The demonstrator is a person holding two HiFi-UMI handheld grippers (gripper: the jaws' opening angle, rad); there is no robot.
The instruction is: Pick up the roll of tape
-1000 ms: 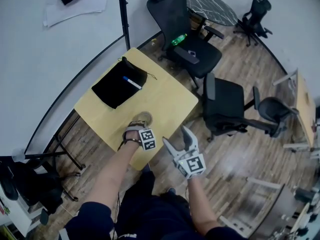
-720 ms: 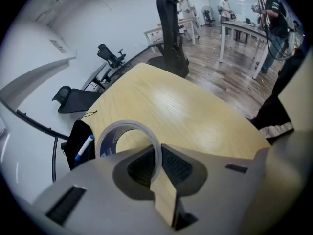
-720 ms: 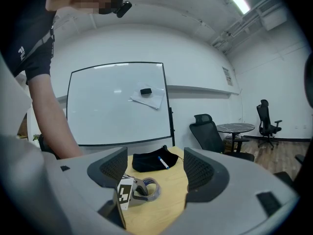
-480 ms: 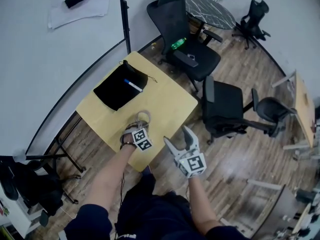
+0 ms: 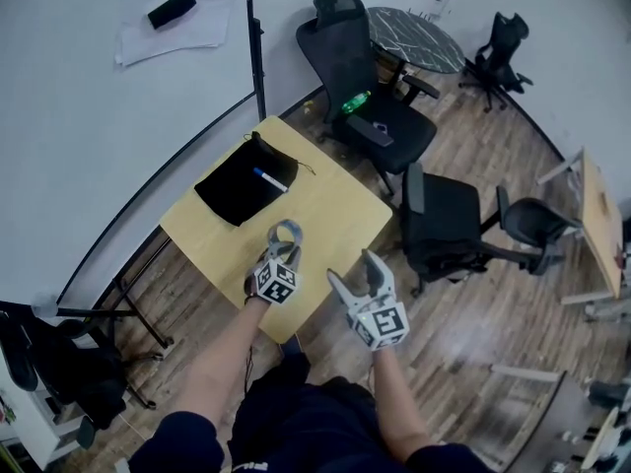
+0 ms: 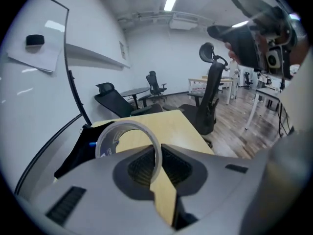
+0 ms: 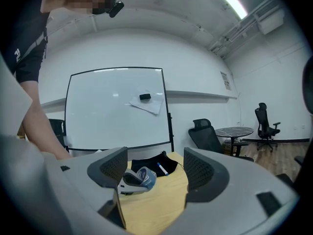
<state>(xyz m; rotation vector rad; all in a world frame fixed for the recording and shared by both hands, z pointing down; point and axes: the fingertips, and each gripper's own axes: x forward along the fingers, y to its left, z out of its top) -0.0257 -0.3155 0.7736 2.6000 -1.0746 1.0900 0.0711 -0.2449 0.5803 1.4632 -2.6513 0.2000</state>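
Observation:
The roll of tape point(image 5: 286, 234) is a thin ring with a translucent wall, held up off the yellow table point(image 5: 335, 200) by my left gripper point(image 5: 282, 249). In the left gripper view the ring point(image 6: 128, 129) stands on edge and the left gripper point(image 6: 157, 156) is shut on its wall. My right gripper point(image 5: 354, 271) hovers open just right of it, past the table's near corner, with nothing between its fingers. The right gripper view looks through the open right gripper point(image 7: 154, 173) at the left gripper carrying the tape point(image 7: 145, 175).
A black pouch point(image 5: 240, 180) with a blue-capped pen point(image 5: 267, 178) lies at the table's far left. Two black office chairs point(image 5: 373, 101) point(image 5: 449, 217) stand right of the table, one with a green bottle point(image 5: 354, 101) on its seat. A whiteboard point(image 5: 108, 106) backs the table.
My left gripper has lifted off the table with the tape roll in it and rolled, so the ring now stands on edge. The right gripper has stayed put.

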